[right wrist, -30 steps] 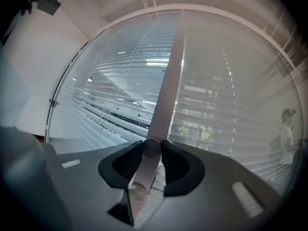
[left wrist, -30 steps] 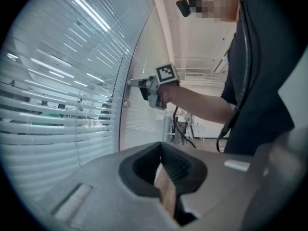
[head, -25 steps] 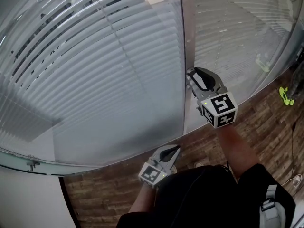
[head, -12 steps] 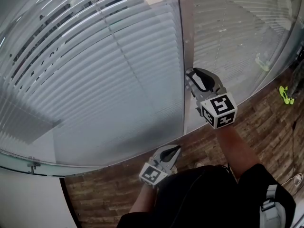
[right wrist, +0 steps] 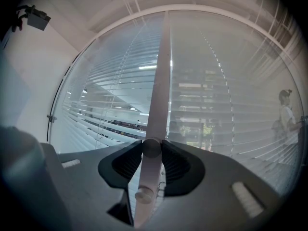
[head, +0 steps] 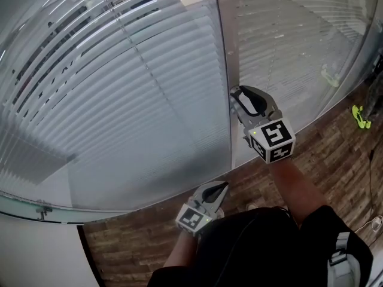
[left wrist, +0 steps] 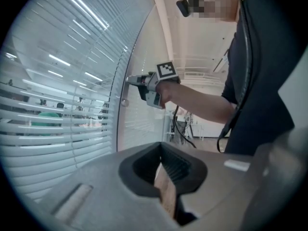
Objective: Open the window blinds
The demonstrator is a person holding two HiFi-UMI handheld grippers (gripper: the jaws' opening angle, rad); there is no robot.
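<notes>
Two blinds hang. The right gripper squeezes the top knob of two; the left gripper is closed, empty.

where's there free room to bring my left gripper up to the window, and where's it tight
Free: the wide pane left of the post, and the floor strip between the glass base and the left gripper. Tight: at the post, where the right gripper clamps the knob, and the floor at right with a green item.
</notes>
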